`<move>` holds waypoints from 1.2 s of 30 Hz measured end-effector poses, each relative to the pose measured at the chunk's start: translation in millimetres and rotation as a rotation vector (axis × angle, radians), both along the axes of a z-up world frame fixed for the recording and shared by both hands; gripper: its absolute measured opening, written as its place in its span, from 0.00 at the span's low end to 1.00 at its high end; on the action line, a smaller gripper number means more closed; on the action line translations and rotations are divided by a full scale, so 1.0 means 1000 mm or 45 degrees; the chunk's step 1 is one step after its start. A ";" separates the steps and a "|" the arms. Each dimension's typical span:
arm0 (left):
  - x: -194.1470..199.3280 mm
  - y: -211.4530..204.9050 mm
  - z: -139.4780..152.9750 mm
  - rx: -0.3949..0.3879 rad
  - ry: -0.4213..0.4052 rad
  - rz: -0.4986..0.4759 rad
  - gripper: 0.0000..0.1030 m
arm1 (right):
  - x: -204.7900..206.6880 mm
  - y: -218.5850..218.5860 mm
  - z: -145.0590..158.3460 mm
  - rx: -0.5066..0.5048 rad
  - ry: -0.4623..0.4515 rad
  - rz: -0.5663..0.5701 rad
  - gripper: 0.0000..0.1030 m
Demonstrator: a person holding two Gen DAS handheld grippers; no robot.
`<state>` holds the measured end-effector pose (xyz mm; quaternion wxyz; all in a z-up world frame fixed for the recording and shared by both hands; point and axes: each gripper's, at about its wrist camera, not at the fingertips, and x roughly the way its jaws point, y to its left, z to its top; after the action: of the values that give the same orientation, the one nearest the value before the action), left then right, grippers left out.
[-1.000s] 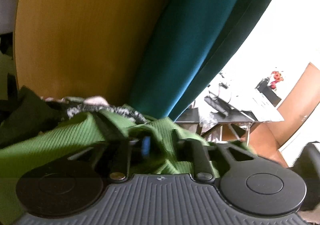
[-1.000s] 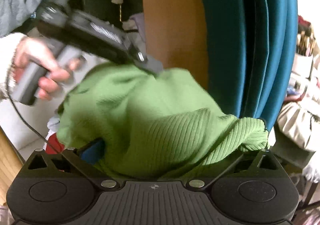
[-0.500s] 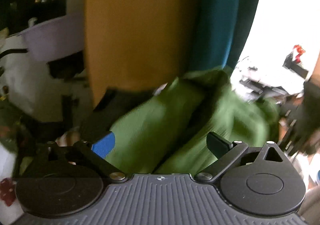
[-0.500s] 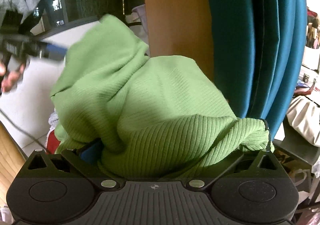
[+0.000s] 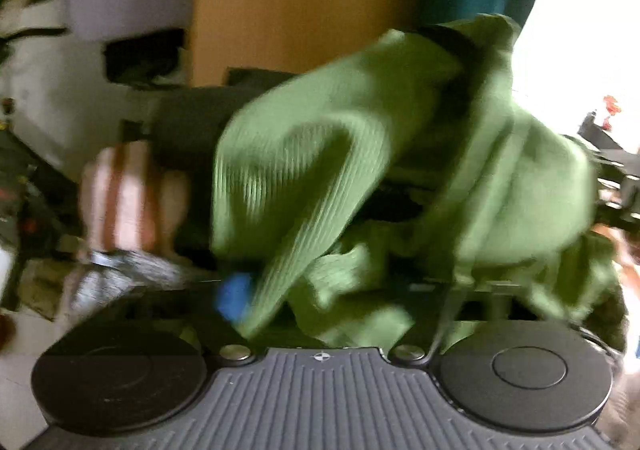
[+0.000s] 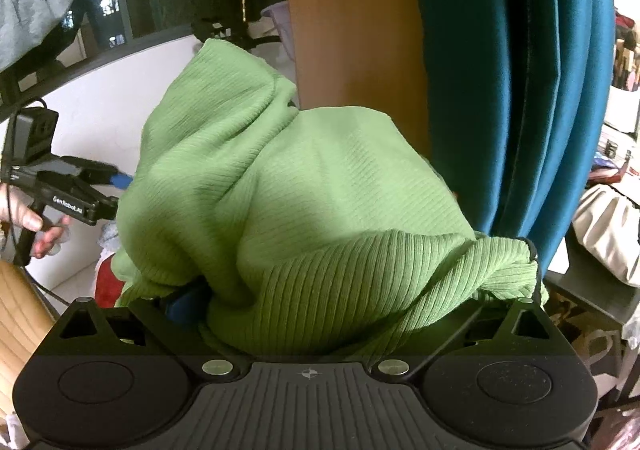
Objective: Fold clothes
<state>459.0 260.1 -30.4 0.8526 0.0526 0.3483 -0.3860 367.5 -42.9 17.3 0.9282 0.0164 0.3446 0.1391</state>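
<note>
The green top (image 6: pixel 320 201) hangs bunched over the right claw (image 6: pixel 308 314), which seems to pinch its ribbed hem. The left claw (image 5: pixel 340 290) is closing on a fold between its fingers. Next, I think, pull the two grips apart.

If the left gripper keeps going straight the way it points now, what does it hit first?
The green knit garment: it already fills the space just ahead of the left gripper, whose jaws are closing with fabric between them. The blur hides depth beyond.
</note>
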 end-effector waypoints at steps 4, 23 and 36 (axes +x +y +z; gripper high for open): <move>-0.025 0.008 0.037 -0.073 -0.076 -0.029 0.14 | 0.002 -0.002 0.000 0.007 -0.007 -0.012 0.93; -0.019 -0.098 0.081 0.031 -0.175 -0.250 0.94 | -0.001 -0.026 0.002 0.167 -0.111 -0.149 0.95; -0.033 -0.121 0.083 0.037 -0.204 -0.334 0.26 | 0.017 -0.022 -0.011 0.319 -0.125 -0.172 0.48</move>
<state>426.4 139.1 52.4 0.8192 0.1404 0.2747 -0.4835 384.3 -65.3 6.7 0.9420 0.1482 0.2768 0.1189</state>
